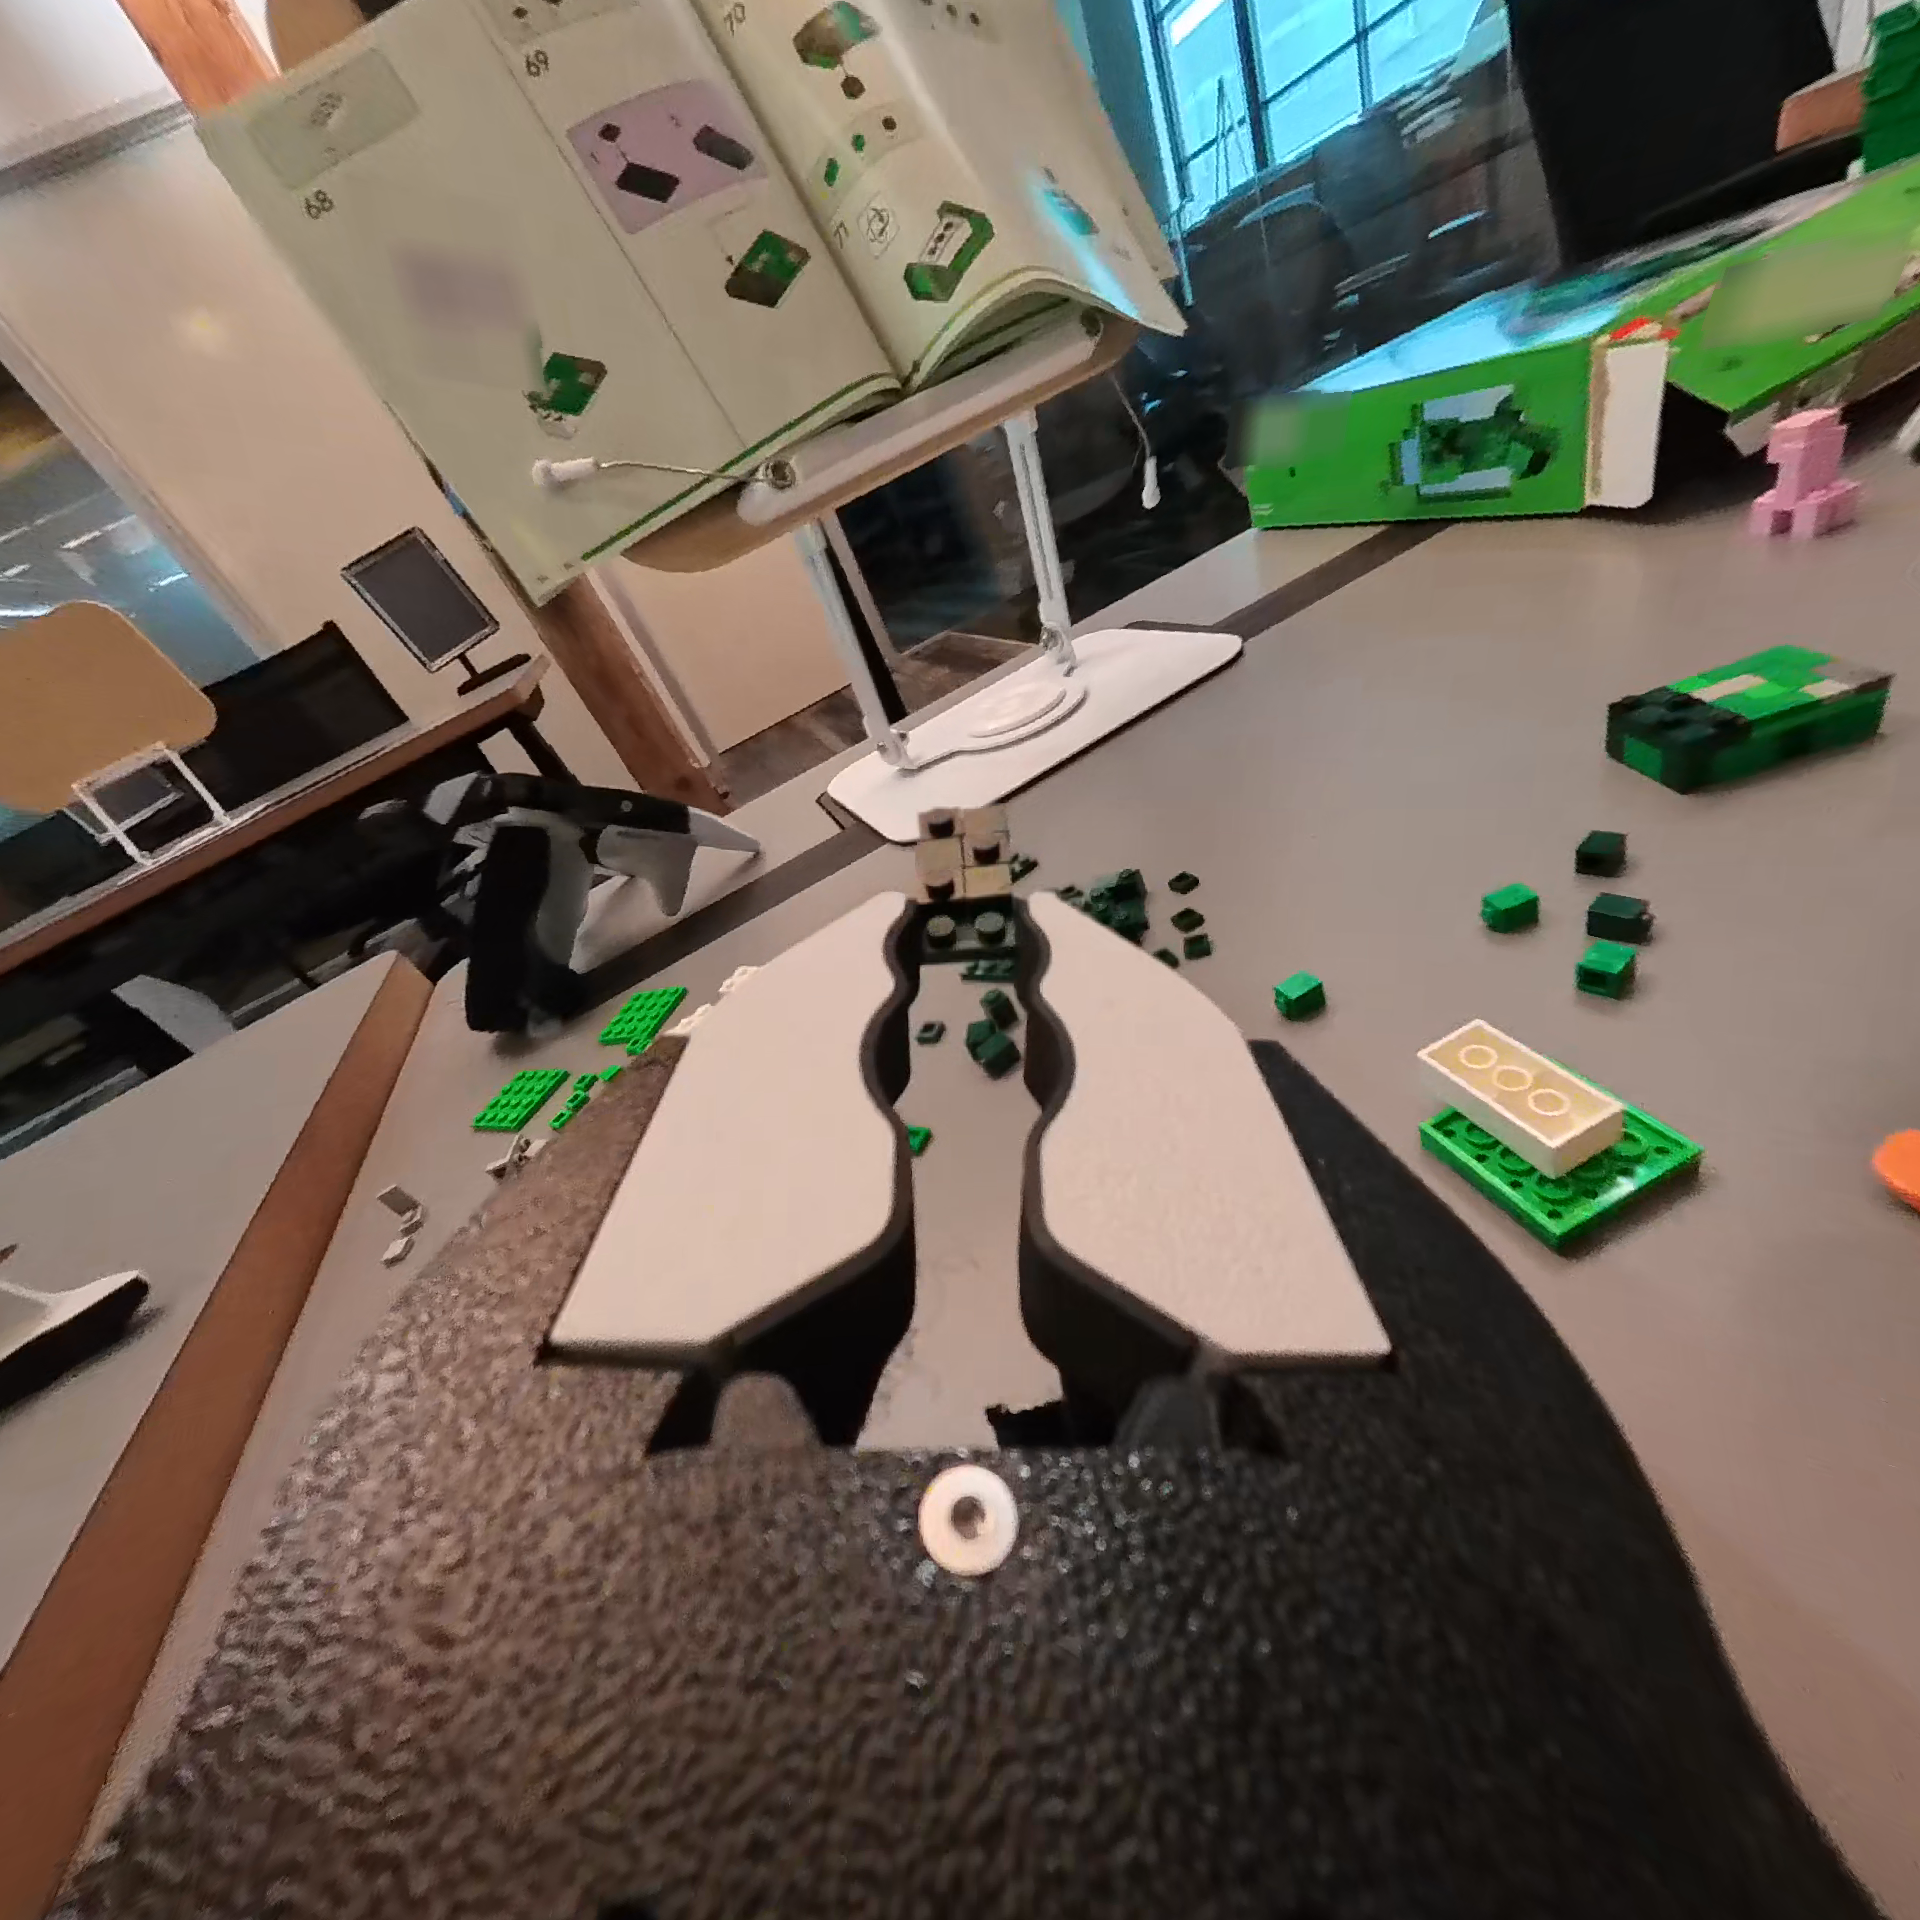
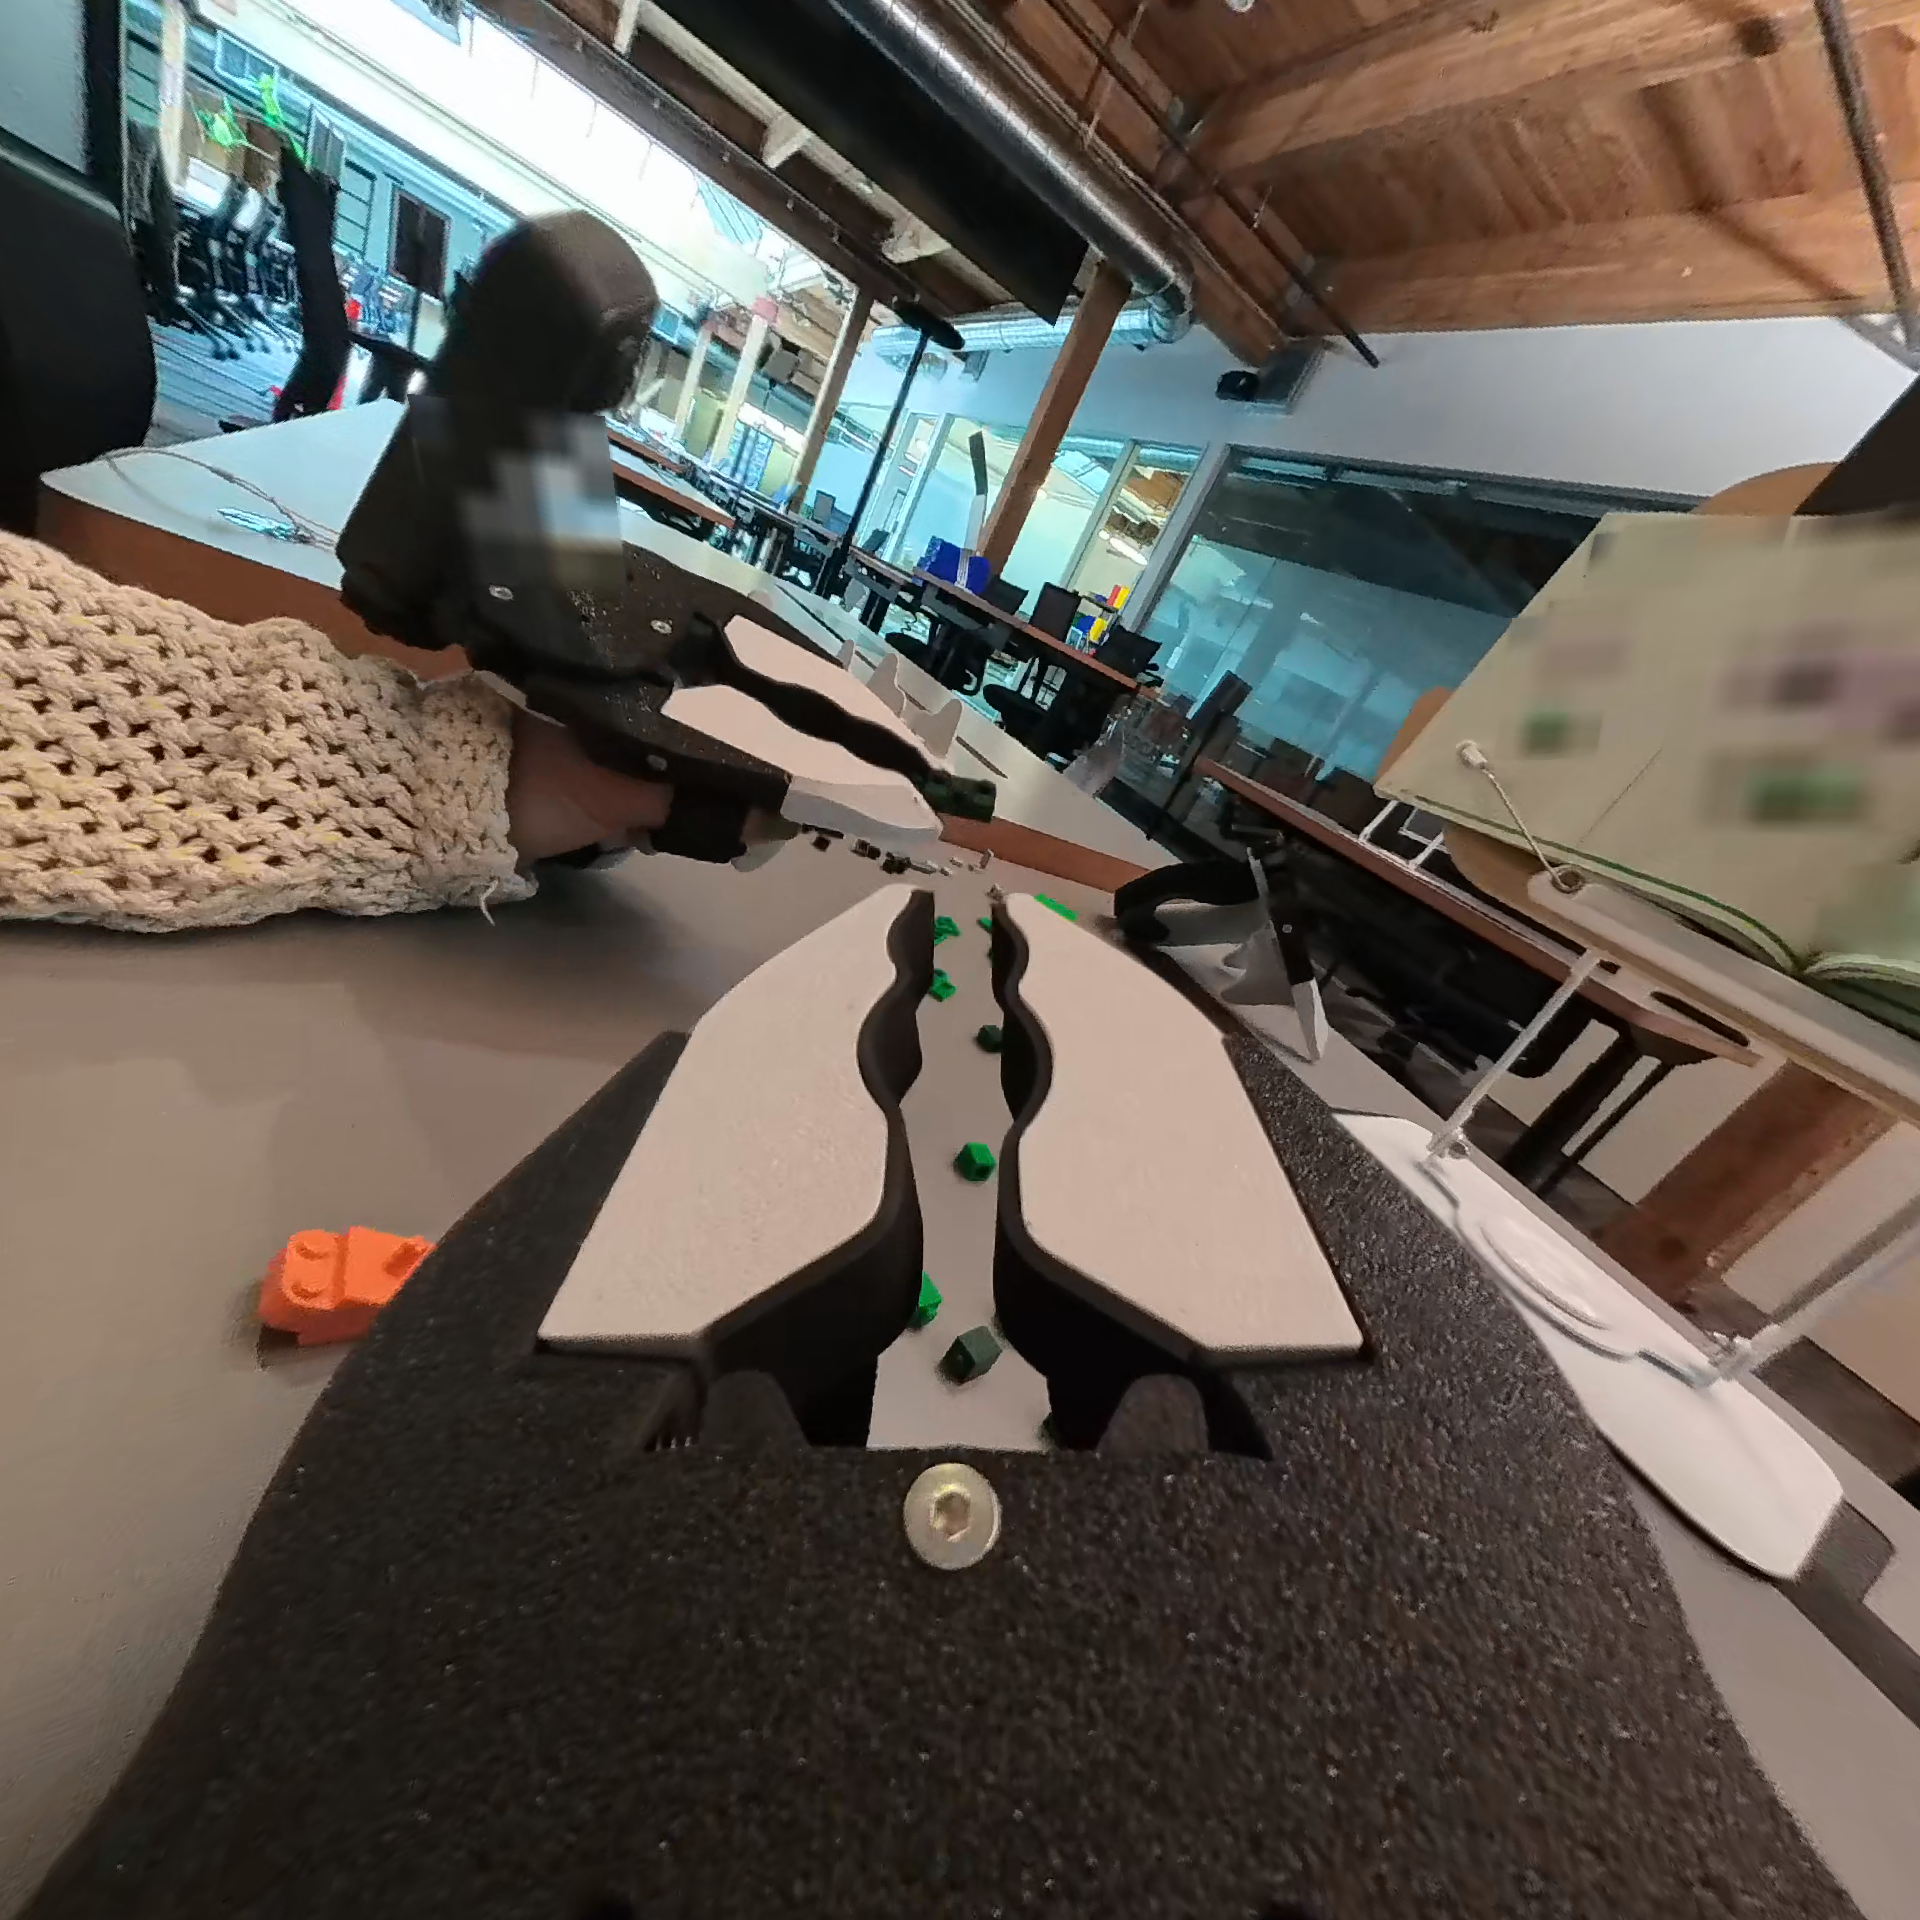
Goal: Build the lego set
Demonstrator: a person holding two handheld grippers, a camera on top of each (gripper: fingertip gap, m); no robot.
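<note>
My left gripper (image 1: 966,920) is shut on a small lego assembly (image 1: 961,862): a dark green plate with white and black bricks on top, held above the grey table (image 1: 1351,831). The right wrist view shows this gripper (image 2: 951,805) from the side, held by a hand in a knit sleeve (image 2: 208,748), with the dark green piece (image 2: 961,795) at its tips. My right gripper (image 2: 961,904) is low over the table, its jaws a narrow gap apart and empty. Loose green pieces (image 2: 974,1161) lie below it. More loose green bricks (image 1: 1507,906) lie scattered.
A white brick (image 1: 1522,1107) sits on a green plate (image 1: 1631,1179). A built green block (image 1: 1745,717), a green box (image 1: 1423,436) and a pink figure (image 1: 1803,478) stand right. The instruction booklet (image 1: 727,239) is on a stand. An orange separator (image 2: 332,1283) lies left. The table edge (image 1: 260,1247) is close.
</note>
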